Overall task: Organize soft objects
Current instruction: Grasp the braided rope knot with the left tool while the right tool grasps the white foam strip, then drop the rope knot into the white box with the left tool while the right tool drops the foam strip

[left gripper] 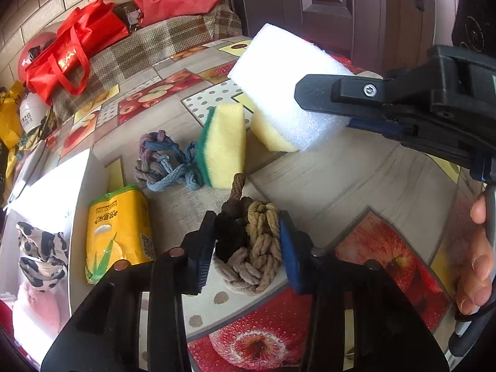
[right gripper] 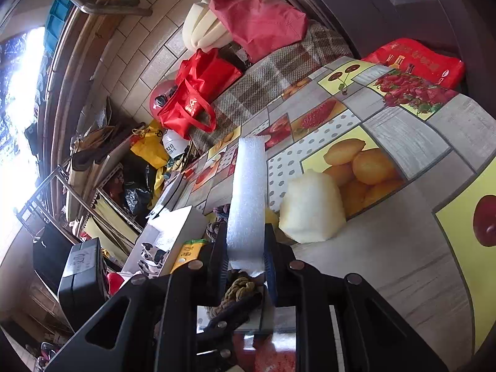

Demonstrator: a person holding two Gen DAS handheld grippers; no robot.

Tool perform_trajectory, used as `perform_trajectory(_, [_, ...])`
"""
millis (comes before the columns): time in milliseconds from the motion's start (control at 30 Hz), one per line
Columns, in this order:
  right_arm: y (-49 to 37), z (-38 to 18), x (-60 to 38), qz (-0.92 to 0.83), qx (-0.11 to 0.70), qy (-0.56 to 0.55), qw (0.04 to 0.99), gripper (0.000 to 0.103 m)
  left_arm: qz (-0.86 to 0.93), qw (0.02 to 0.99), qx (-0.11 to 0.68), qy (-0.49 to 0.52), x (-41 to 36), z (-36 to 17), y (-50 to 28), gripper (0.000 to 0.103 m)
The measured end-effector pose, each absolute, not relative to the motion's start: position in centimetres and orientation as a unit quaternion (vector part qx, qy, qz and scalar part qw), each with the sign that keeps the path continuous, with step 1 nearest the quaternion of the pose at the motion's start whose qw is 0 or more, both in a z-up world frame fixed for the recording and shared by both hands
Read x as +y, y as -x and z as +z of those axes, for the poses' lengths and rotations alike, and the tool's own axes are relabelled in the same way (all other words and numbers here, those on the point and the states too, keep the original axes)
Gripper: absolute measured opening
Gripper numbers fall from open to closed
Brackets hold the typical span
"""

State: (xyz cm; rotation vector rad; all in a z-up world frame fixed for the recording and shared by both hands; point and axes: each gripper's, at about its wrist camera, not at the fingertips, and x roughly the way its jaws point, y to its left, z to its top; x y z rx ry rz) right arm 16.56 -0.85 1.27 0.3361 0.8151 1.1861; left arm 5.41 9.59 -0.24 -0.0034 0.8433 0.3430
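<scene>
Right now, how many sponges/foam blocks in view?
3. White foam block held in the right gripper; yellow-green sponge standing on the table; pale yellow sponge behind the foam. More may hide in the box.

The left claw [left gripper: 248, 248] has its two pads pressed against a bundle of brown, black and tan hair ties [left gripper: 248, 248] resting on the fruit-patterned tabletop [left gripper: 341, 179]. Above, the right claw [left gripper: 313, 105] grips a white foam block [left gripper: 279, 71] held off the tabletop. Beneath the block lie a yellow-and-green sponge [left gripper: 224, 145] and a pale yellow sponge piece [left gripper: 268, 135]. Blue and purple hair ties [left gripper: 164, 162] touch the green-edged sponge. A yellow tissue pack [left gripper: 117, 232] lies in a white box [left gripper: 62, 192].
</scene>
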Motion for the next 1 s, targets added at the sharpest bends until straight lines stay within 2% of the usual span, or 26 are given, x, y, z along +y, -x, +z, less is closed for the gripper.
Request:
perform_trajectory(100, [-16.4,1.5,-1.2,0.539,0.365,-0.158,0.743,0.020,0.146,0.909,0.390,0.012,9.3,0.2,-4.5,0.033])
perform_trajectory(200, [-15.7,2.1,-2.0,0.538,0.338,-0.153,0.757,0.020,0.138,0.932,0.335,0.026,9.1,1.8,-2.8,0.030])
perform_trajectory(300, [-14.3,3.0,-2.8,0.534,0.297,-0.136,0.780,0.020,0.137,0.953,0.269,0.033,8.7,3.3,-0.1,0.030])
perform_trajectory(467, [-11.0,4.0,-3.9,0.529,0.235,-0.097,0.809,0.020,0.149,0.966,0.210,0.010,7.2,4.7,3.6,0.030])
perform_trajectory(1000, [-5.6,4.4,-5.1,0.534,0.191,-0.095,0.818,0.020,0.171,0.970,0.167,0.039,8.9,5.3,10.7,0.030])
